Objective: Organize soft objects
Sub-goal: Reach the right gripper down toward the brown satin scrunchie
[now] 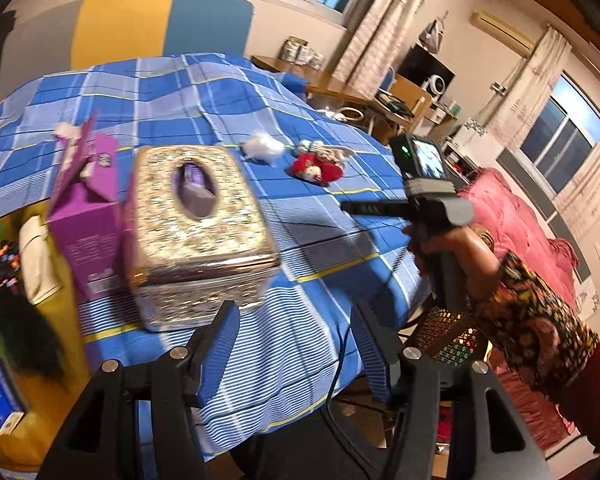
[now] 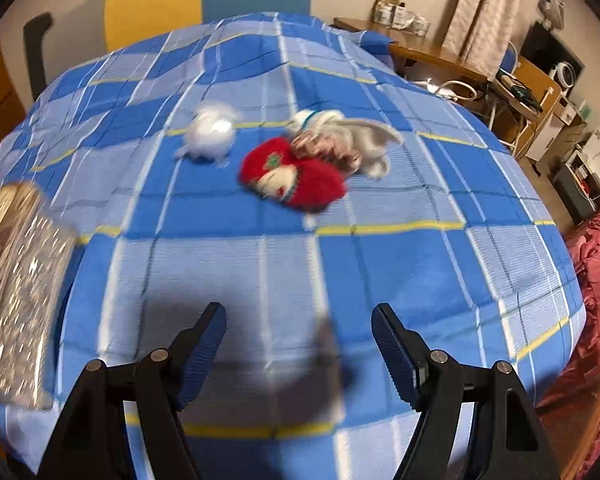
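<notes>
Left wrist view: the left hand-held gripper (image 1: 296, 344) stands with its jaws wide apart and nothing between them, above the near edge of a bed covered in a blue checked sheet (image 1: 204, 92). Just ahead and to the left sits a glittery gold tissue box (image 1: 200, 232) with an oval opening on top, its long axis running away from the camera. Touching its left side is an open purple carton (image 1: 86, 216), flap raised. Farther back on the sheet lie the soft toys: a small white fluffy toy (image 1: 262, 147) and, to its right, a red plush toy (image 1: 316, 168) with a pale grey-white plush (image 1: 324, 149) pressed against its far side. At right, a person's hand (image 1: 452, 256) in a patterned sleeve grips the right hand-held gripper (image 1: 374, 208), which points left, toward the toys (only this view shows the person, the carton and the box's opening). A yellow floor area at left holds clutter, too blurred to name.

Right wrist view: the right hand-held gripper (image 2: 298, 346) is wide open and empty over the sheet (image 2: 380, 264). The toys sit mid-bed, well ahead of it. The red plush toy (image 2: 292, 178) lies with its long axis slanting from upper left to lower right; the grey-white plush (image 2: 348, 134) stretches rightward behind it, touching. The white fluffy toy (image 2: 210, 134) lies just left, apart. The gold box (image 2: 16, 292) shows only as a blurred edge at left.
</notes>
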Available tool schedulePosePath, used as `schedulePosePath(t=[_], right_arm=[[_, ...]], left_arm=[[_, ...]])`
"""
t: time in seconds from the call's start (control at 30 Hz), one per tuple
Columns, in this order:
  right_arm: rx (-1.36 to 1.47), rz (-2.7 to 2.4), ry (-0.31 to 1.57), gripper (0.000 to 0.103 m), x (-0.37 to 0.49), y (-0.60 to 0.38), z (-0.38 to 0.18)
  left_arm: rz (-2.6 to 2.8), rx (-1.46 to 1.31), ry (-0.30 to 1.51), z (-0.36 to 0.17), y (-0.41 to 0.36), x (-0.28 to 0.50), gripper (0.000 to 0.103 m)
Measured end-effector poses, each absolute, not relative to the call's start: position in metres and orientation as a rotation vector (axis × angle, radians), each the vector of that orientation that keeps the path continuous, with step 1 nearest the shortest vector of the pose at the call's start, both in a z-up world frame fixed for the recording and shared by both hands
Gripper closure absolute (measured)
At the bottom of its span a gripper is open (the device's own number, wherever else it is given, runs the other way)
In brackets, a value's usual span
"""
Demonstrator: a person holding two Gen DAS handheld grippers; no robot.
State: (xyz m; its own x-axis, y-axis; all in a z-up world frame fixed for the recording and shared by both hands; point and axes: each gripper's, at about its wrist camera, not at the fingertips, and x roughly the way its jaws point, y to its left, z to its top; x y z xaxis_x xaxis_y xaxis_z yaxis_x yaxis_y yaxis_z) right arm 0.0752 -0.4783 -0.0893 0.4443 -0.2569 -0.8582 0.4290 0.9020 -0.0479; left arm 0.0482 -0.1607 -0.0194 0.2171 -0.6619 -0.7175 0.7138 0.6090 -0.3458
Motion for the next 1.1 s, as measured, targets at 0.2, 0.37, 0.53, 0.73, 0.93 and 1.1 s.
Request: schedulePosePath(t=[0.2, 0.37, 0.53, 0.73, 0.93, 1.1], right_arm=[[0.197, -0.410, 0.947, 0.027, 0.110, -0.514, -0.090], [0.178, -0.375, 0.926, 0.027, 0.150, -0.537, -0.101], [0.214, -0.285, 0.999, 0.027, 0.168, -0.544, -0.121], [0.398, -0.031, 0.892, 0.029, 0.150, -0.534, -0.085], [0.322, -0.341, 0.809, 0.036, 0.143, -0.567, -0.075], [0.307, -0.358, 0.951, 0.045, 0.168, -0.576, -0.110]], left_arm=[[-0.978, 0.096, 0.965, -0.020, -0.185, 0.050, 0.045], [-0.983, 0.099, 0.981, -0.022, -0.198, 0.054, 0.045], [-0.995, 0.094, 0.996, -0.022, -0.214, 0.058, 0.045], [-0.986, 0.076, 0.970, -0.012, -0.232, 0.063, 0.045], [-0.966, 0.063, 0.972, -0.010, -0.242, 0.068, 0.045], [-0.961, 0.051, 0.995, -0.012, -0.251, 0.069, 0.045]])
